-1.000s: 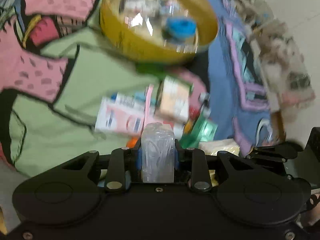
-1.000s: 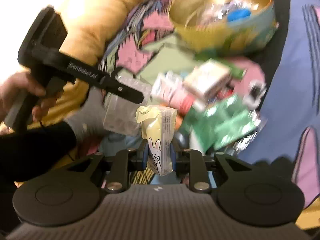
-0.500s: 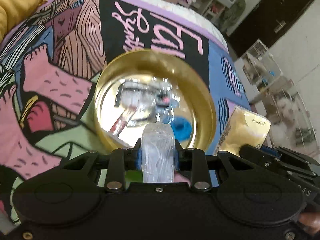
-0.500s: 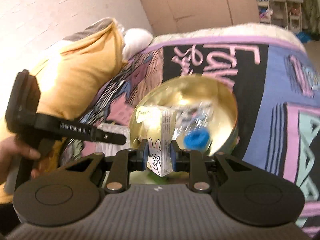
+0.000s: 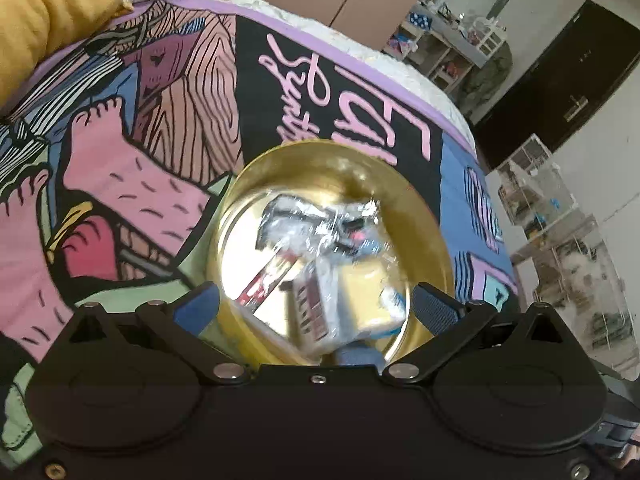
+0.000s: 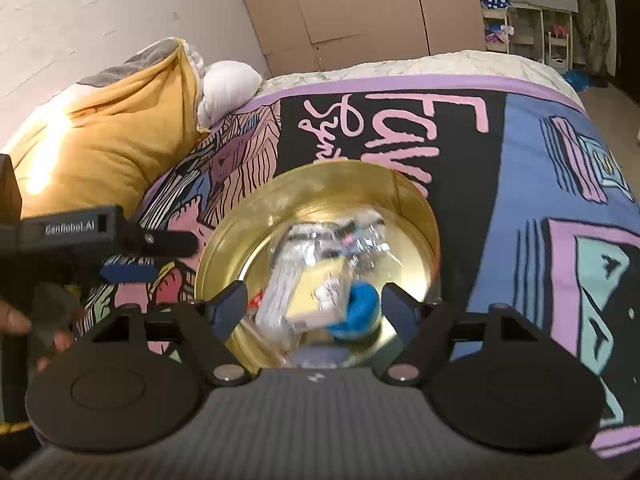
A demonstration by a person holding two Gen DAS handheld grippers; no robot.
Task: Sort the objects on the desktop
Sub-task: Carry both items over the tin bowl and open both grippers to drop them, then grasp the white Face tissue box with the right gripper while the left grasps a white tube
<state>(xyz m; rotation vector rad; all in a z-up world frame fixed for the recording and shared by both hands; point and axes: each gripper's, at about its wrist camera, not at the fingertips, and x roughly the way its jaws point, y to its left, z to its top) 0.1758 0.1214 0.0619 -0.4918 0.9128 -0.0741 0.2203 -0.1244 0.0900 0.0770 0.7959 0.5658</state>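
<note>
Left gripper [image 5: 316, 306] and right gripper [image 6: 314, 304], jaws spread and empty, above gold tin [image 6: 416, 216] holding blurred packets [image 6: 316, 296].

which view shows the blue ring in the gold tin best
The right wrist view. The blue ring lies in plain sight near the front of the gold tin, beside the yellow packet. In the left wrist view packets cover that spot, so the ring cannot be made out.

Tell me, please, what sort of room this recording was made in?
Most likely a bedroom: the gold tin sits on a bed spread with a printed blanket, a yellow pillow lies at its head, and wardrobe doors stand behind.
</note>
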